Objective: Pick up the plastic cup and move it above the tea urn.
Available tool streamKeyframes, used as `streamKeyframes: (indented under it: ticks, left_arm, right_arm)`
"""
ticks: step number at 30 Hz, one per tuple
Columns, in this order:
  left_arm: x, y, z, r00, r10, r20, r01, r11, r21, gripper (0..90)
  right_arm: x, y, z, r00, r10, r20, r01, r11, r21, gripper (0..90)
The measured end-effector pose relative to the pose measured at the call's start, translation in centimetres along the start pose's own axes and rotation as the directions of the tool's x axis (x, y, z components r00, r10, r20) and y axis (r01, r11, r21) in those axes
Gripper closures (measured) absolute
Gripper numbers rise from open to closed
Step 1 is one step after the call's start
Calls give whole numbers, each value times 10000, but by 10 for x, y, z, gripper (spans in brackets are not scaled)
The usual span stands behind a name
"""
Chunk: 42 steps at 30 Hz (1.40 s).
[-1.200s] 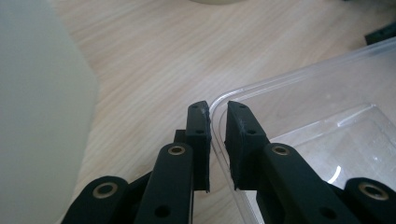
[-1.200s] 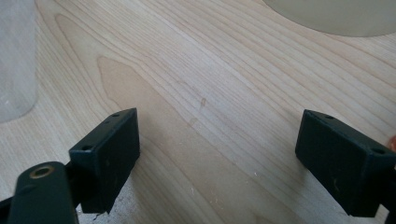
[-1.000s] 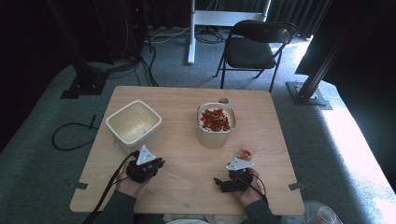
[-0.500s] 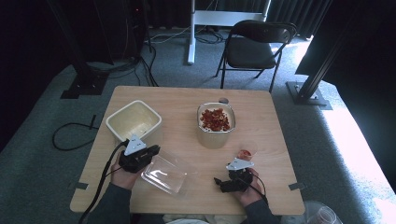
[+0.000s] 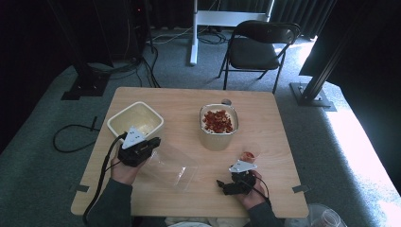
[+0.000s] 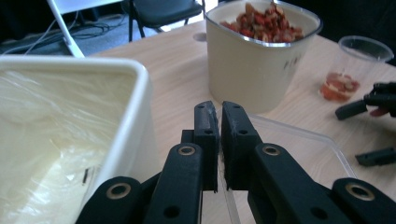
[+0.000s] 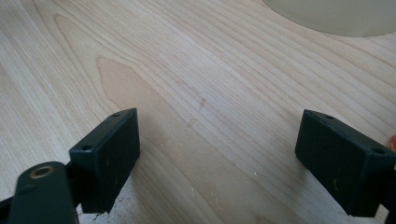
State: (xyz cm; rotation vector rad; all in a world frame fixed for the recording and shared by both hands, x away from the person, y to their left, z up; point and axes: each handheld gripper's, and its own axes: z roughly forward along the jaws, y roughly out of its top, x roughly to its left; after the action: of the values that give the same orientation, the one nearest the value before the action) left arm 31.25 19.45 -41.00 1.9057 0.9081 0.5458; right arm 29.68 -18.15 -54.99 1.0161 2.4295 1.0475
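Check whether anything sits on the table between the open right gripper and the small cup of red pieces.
Nothing visible does. The right gripper rests open on bare table, with the small clear cup just beyond it and the tall tub off to one side.

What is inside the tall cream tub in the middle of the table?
The tall cream tub is heaped with red and brown chopped bits. Its opaque wall hides whatever lies below.

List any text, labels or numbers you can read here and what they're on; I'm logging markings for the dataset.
None can be read.
Tub of red food: faint dark marks on its side, too blurred to read.
Square bowl: a small dark mark inside, too small to read.
Clear tray, small cup, table and both grippers: no text visible.
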Motion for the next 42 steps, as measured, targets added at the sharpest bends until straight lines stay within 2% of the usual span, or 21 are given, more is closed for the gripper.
streamKeyframes:
  ticks: [2,8,15,17,21,24,28,30,32,33,35,36,37,38,42]
  left_arm:
    - [2,5,-3,9999,-95,50,95,9999,-117,866]
    - [6,21,-13,9994,-322,-163,315,9988,-386,866]
    - [24,33,-31,9955,-842,-446,802,9932,-849,866]
    - [32,35,-37,9926,-1135,-436,1080,9877,-1128,866]
    - [49,38,-48,9852,-1580,-668,1458,9764,-1593,867]
    - [61,39,-55,9771,-1829,-1090,1619,9707,-1776,867]
    - [78,36,-61,9580,-2276,-1743,1923,9612,-1980,866]
    - [87,33,-65,9493,-2598,-1772,2197,9511,-2172,867]
    - [94,31,-71,9383,-2810,-2014,2317,9435,-2368,866]
    - [98,30,-75,9301,-2987,-2137,2425,9364,-2537,866]
    - [103,28,-81,9188,-3144,-2386,2489,9307,-2682,865]
    - [103,28,-81,9188,-3144,-2386,2489,9307,-2682,864]
    - [106,27,-85,9081,-3250,-2639,2513,9273,-2773,864]
    - [110,25,-91,8949,-3286,-3021,2465,9280,-2794,861]
    - [115,20,-97,8669,-3347,-3695,2376,9289,-2840,856]
  right_arm:
    - [0,0,0,10000,8,-5,-8,10000,9,132]
    - [0,0,0,10000,14,-8,-14,10000,24,132]
    - [0,0,0,10000,1,-8,-1,10000,26,132]
    - [0,0,0,10000,6,-9,-6,10000,28,132]
    - [0,0,0,10000,1,-5,-1,10000,29,132]
    - [0,0,0,10000,27,14,-27,10000,22,132]
    - [0,0,0,10000,36,17,-36,10000,15,133]
    - [0,0,0,10000,31,18,-31,10000,17,132]
    - [0,0,0,10000,33,19,-33,10000,17,133]
    - [0,0,0,10000,33,16,-33,10000,13,133]
    - [0,0,0,10000,31,17,-31,10000,13,133]
    - [0,0,0,10000,44,14,-44,10000,18,132]
    - [0,0,0,10000,44,14,-44,10000,18,132]
    - [0,0,0,10000,29,13,-29,10000,22,133]
    - [0,0,0,10000,26,14,-26,10000,22,133]
